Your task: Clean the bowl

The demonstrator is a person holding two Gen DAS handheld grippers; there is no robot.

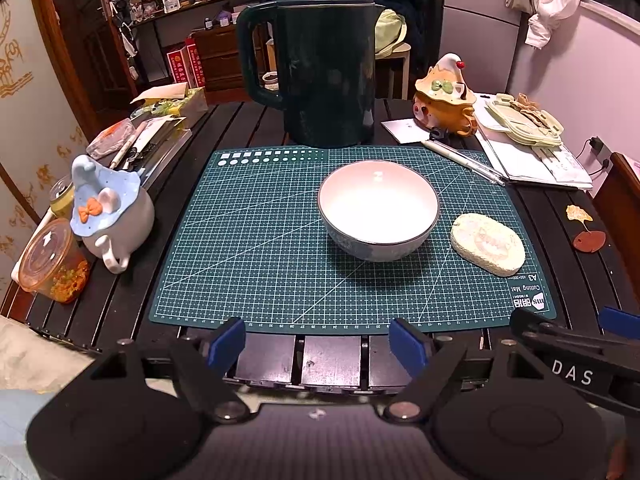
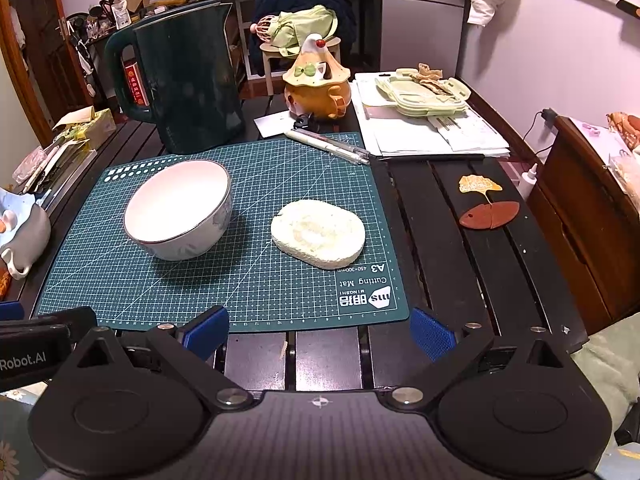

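Left claw [image 1: 318,344] spread — kettle [image 1: 320,72] behind bowl [image 1: 378,210], sponge [image 1: 488,244] beside.

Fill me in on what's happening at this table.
Nothing is being handled yet. A white bowl sits empty on the green cutting mat, with a pale sponge beside it. The left claw and right claw both hang open at the mat's near edge, holding nothing.

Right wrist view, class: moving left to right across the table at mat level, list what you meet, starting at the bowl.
bowl → sponge → the cutting mat's printed label corner → bare dark table slats → leaf-shaped ornament
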